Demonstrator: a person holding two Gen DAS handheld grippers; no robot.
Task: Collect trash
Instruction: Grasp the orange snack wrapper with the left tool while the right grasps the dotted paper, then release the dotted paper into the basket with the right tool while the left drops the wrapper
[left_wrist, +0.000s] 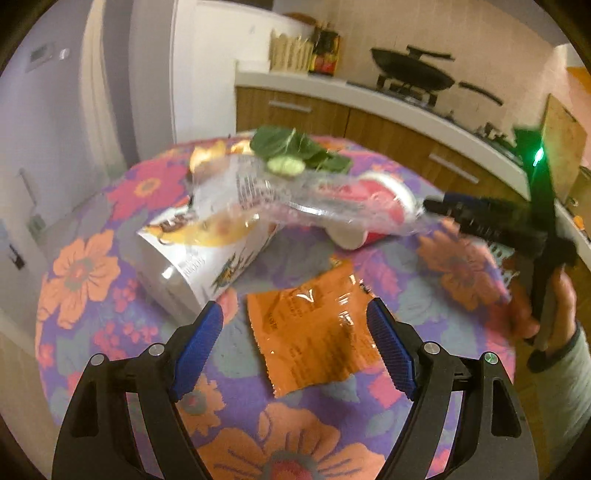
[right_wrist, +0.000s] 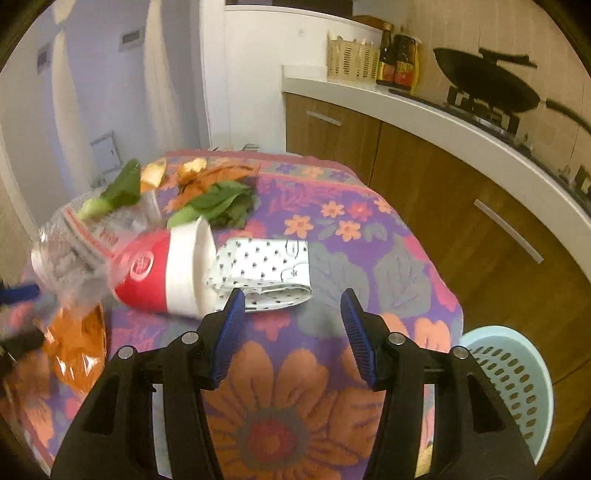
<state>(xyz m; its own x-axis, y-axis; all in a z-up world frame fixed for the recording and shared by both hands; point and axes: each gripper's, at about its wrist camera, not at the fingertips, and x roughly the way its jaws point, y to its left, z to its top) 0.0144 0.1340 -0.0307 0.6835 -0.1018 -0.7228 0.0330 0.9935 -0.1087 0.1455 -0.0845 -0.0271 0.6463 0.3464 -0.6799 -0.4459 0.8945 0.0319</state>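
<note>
In the left wrist view the clear plastic bag (left_wrist: 295, 199) smears with motion blur toward 12 o'clock, veiling the red-and-white cup (left_wrist: 373, 206) behind it, and its print is unreadable. At 3 o'clock the other gripper (left_wrist: 480, 221) and the hand (left_wrist: 554, 302) holding it are blurred, so its jaws cannot be judged there. In the right wrist view the orange wrapper (right_wrist: 77, 354) at 9 o'clock is blurred and partly covered, and the pale blue basket (right_wrist: 513, 384) at 4 o'clock is part-hidden by the gripper's finger.
</note>
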